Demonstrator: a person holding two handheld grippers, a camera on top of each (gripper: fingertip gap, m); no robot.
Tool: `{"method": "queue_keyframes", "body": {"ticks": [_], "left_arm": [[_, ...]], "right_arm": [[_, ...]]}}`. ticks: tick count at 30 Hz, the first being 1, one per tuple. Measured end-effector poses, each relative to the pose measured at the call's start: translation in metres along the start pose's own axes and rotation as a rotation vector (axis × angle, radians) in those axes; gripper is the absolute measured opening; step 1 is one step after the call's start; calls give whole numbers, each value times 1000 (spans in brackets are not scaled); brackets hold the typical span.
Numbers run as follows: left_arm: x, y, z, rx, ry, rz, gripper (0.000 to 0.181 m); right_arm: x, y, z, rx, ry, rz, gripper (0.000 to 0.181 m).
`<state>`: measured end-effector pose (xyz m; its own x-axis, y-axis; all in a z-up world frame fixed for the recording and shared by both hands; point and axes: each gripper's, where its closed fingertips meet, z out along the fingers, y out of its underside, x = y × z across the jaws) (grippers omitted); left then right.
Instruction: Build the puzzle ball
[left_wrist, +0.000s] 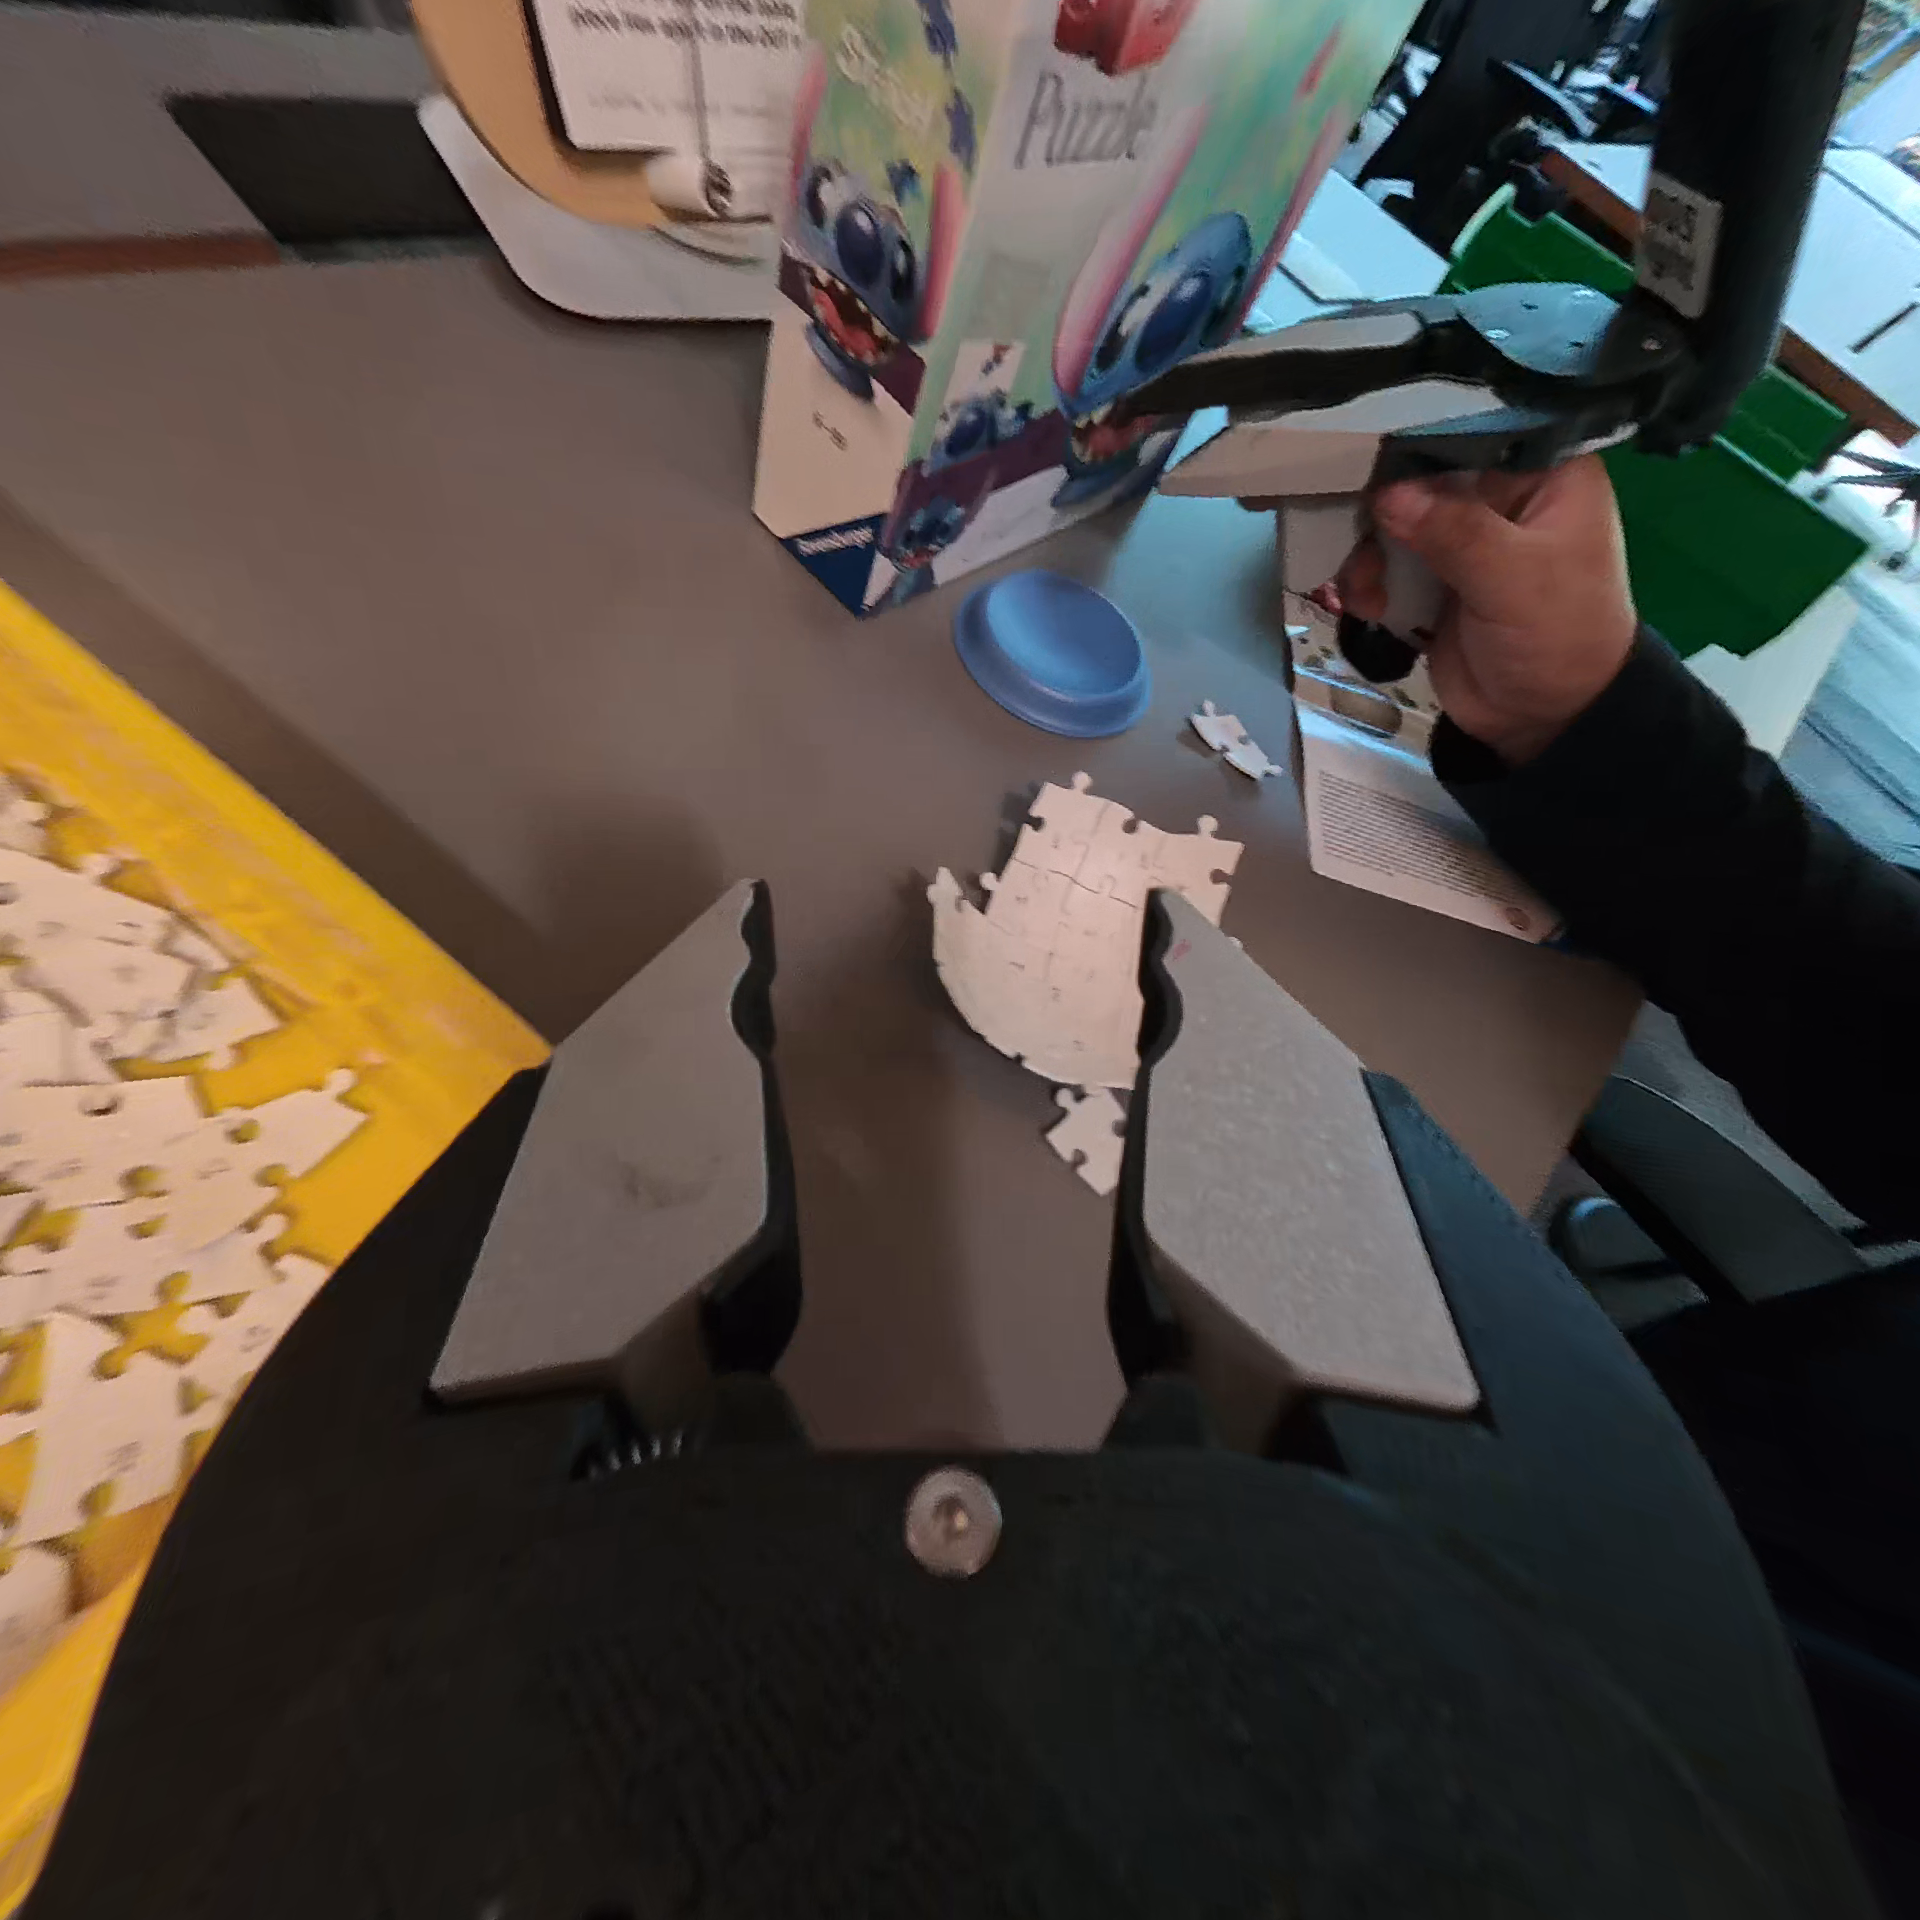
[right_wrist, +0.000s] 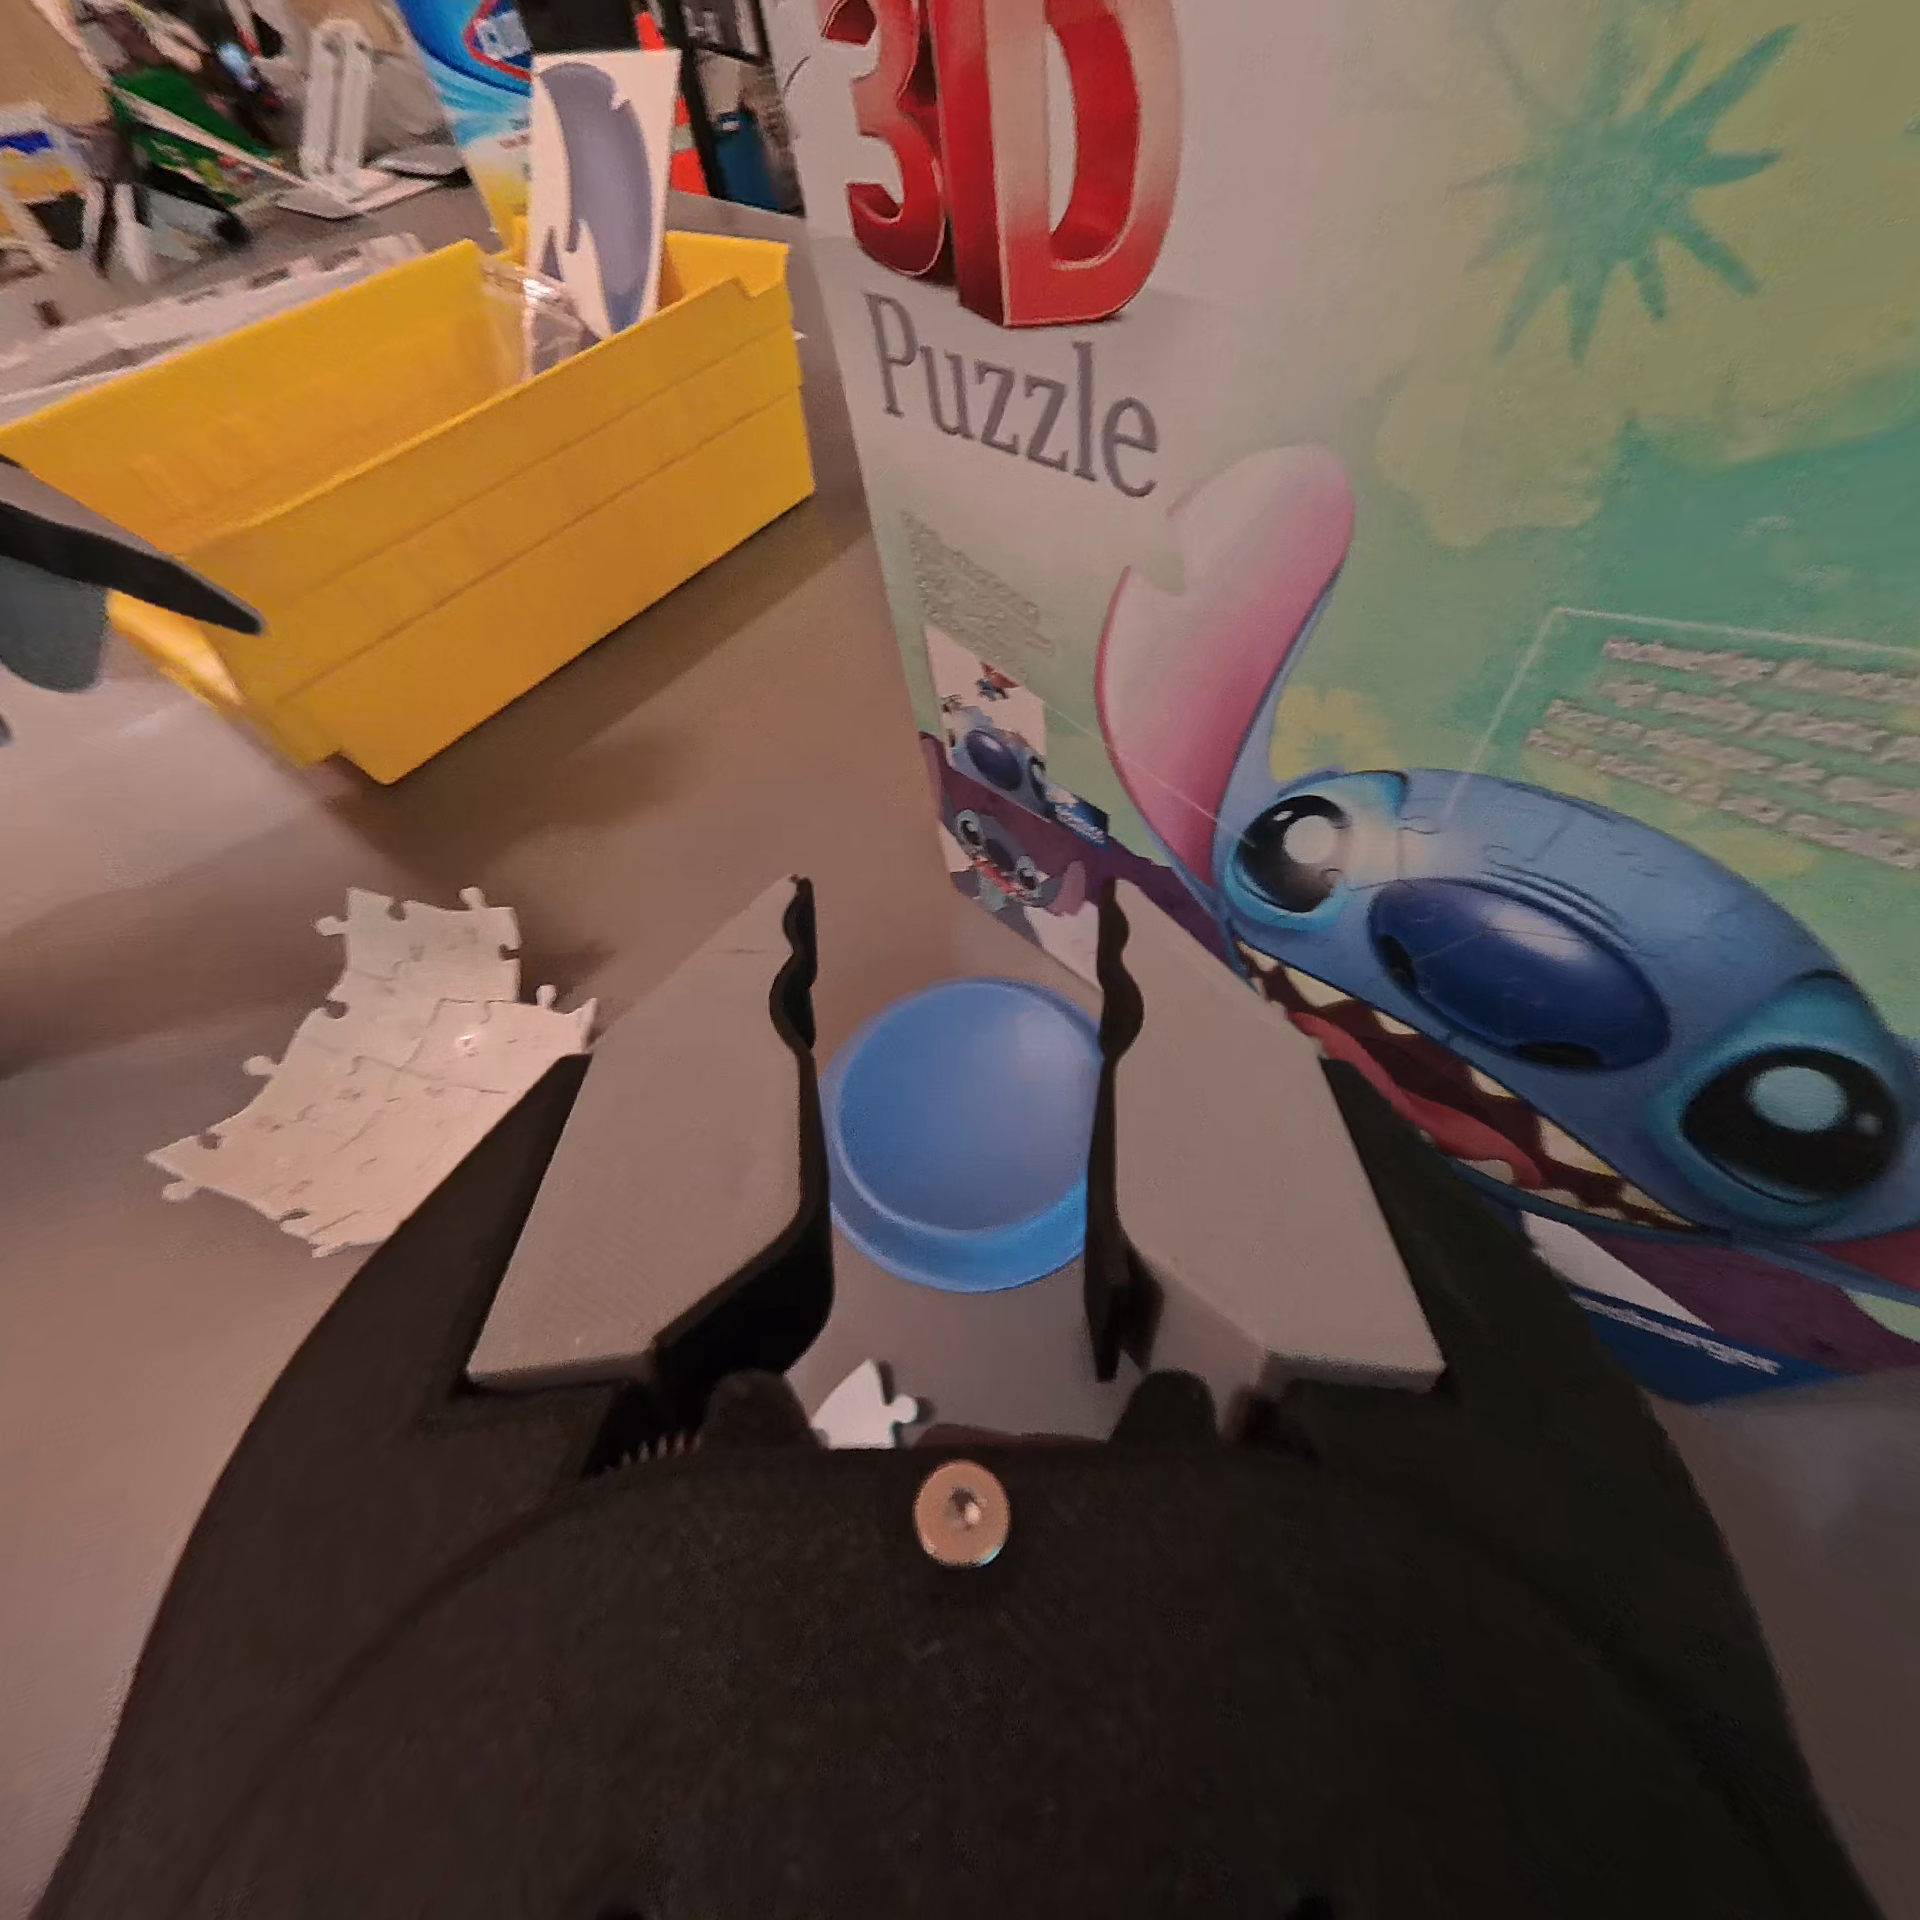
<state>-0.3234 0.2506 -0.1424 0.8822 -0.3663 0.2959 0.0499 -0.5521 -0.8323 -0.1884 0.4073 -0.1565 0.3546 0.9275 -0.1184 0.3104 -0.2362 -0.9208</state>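
A joined patch of white curved puzzle pieces (left_wrist: 1070, 925) lies face down on the grey table, just ahead of my open, empty left gripper (left_wrist: 956, 914); its right finger covers the patch's edge. It also shows in the right wrist view (right_wrist: 384, 1070). A loose white piece (left_wrist: 1086, 1138) lies beside the patch, and two more (left_wrist: 1234, 740) lie farther off. My right gripper (right_wrist: 956, 925) is open and empty, above a blue round stand (right_wrist: 961, 1132), with a loose white piece (right_wrist: 862, 1408) under its base. The right gripper (left_wrist: 1184, 436) shows held by a hand in the left wrist view.
A yellow bin (left_wrist: 135, 1091) with several loose white pieces is at the left; it also shows in the right wrist view (right_wrist: 468, 520). The tall puzzle box (right_wrist: 1455, 623) stands close behind the blue stand (left_wrist: 1051, 657). A printed leaflet (left_wrist: 1403, 842) lies at the right. To the loose white piece (left_wrist: 1086, 1138): left tips about 12 cm, right tips about 20 cm.
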Motion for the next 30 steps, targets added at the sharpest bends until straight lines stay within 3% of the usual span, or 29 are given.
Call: {"method": "queue_keyframes", "body": {"ticks": [9, 20, 24, 30], "left_arm": [[-8, -8, -5, 235, 28, 55, 60], [1, -3, 7, 374, -18, 238, 56], [10, 5, 13, 333, -7, 306, 56], [25, 38, 48, 113, 30, 433, 60]], "right_arm": [[3, -13, -10, 63, 29, -31, 54], [-10, -6, 0, 37, -17, -43, 54], [-14, 2, 7, 13, -39, -37, 53], [-7, 9, 12, -7, -17, -79, 52]]}}
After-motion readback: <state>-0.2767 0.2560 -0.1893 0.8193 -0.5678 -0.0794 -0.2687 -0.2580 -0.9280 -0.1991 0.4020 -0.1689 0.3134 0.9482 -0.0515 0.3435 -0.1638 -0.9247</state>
